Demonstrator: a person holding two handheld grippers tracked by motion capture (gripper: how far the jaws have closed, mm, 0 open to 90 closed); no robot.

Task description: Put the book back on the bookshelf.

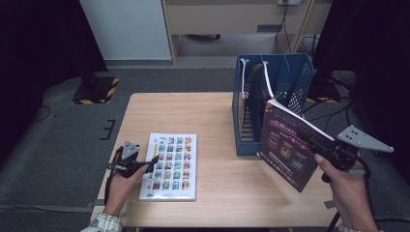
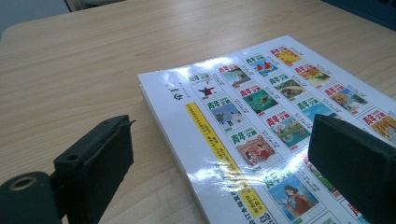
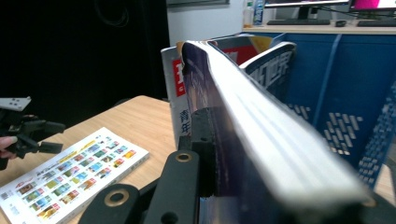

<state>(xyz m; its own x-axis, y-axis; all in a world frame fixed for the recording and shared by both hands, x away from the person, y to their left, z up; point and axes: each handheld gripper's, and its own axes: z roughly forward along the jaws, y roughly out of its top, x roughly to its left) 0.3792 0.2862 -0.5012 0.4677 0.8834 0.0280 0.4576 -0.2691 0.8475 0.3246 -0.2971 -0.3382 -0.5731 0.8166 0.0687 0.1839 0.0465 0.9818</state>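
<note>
A white magazine (image 1: pixel 170 165) with rows of small colour pictures lies flat on the wooden table (image 1: pixel 208 116). My left gripper (image 1: pixel 152 162) rests at its left edge, jaws open either side of the cover's corner (image 2: pixel 219 140), not pressing on it. My right gripper (image 1: pixel 323 145) is shut on a purple-covered magazine (image 1: pixel 290 145), held up tilted in front of the blue file rack (image 1: pixel 270 96). In the right gripper view the purple magazine's page edge (image 3: pixel 271 130) runs away between the jaws toward the rack (image 3: pixel 336 93).
The blue rack stands at the table's right rear with two or three magazines (image 1: pixel 263 82) upright in its slots. The left and middle of the tabletop are bare wood. Dark curtains and cables surround the table.
</note>
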